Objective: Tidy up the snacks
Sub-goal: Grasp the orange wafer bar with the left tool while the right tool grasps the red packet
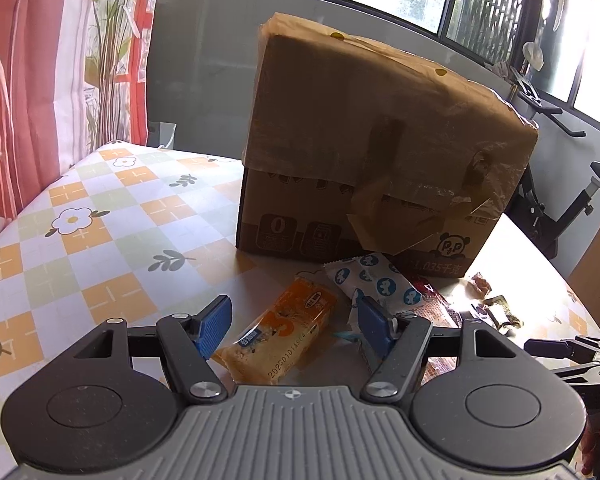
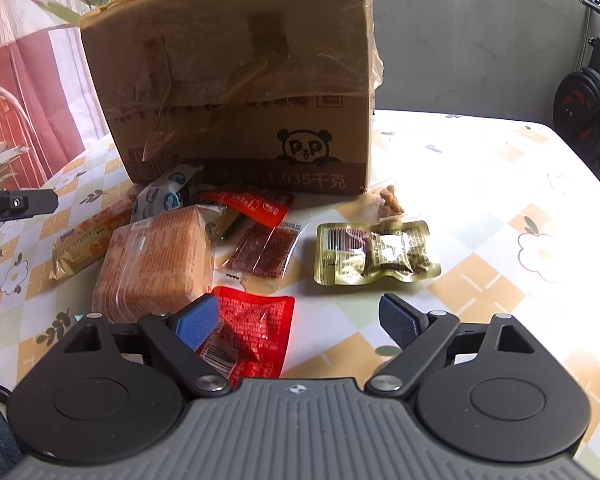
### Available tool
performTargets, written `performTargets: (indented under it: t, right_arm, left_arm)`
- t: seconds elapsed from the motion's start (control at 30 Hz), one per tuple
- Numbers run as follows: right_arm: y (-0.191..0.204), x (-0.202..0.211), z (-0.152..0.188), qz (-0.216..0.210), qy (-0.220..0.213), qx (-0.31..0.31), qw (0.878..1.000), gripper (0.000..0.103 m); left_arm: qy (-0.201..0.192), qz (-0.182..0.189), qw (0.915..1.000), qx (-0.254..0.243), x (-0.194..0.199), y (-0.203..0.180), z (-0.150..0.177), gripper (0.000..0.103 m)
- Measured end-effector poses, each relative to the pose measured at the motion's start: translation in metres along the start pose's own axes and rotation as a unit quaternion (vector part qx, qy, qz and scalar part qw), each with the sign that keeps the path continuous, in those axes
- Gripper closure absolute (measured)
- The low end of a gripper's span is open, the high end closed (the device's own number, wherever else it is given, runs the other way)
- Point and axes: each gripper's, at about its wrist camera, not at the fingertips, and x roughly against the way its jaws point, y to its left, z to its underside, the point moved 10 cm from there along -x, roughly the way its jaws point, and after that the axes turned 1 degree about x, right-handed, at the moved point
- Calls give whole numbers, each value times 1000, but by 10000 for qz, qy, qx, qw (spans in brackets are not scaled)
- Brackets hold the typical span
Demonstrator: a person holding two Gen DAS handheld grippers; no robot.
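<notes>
A brown cardboard box (image 1: 380,152) with a panda logo stands on the table, also in the right wrist view as the box (image 2: 236,80). Several snack packets lie in front of it. My left gripper (image 1: 294,322) is open, its blue pads either side of an orange snack bar (image 1: 284,332) without touching it; a white packet with blue bears (image 1: 376,284) lies just beyond. My right gripper (image 2: 300,316) is open above a red foil packet (image 2: 256,332). Ahead of it lie an orange wrapped block (image 2: 156,264), a green-gold packet (image 2: 376,254) and a red-topped clear packet (image 2: 260,240).
The table carries a checked cloth with flowers (image 1: 80,220). A small brown snack (image 2: 390,200) lies by the box's right corner. An exercise bike (image 2: 584,96) stands beyond the table's far right edge. Red curtains (image 1: 40,60) hang at the left.
</notes>
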Motion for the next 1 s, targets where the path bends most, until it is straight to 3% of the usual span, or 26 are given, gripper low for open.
performTargets:
  t: [0.57, 0.77, 0.83, 1.0]
  right_arm:
    - [21, 2, 15, -155, 307, 167, 9993, 17]
    - [38, -14, 16, -161, 385, 612, 9973, 27]
    - [42, -18, 16, -83, 331, 920, 9952, 38]
    - [35, -15, 16, -126, 298, 859, 9958, 51]
  left_arm:
    - [183, -15, 9998, 59, -10, -1, 10, 31]
    - [211, -25, 9998, 66, -12, -1, 12, 31]
    - [207, -39, 9997, 77, -11, 0, 12, 31]
    - [240, -76, 9996, 118, -14, 3, 13, 31]
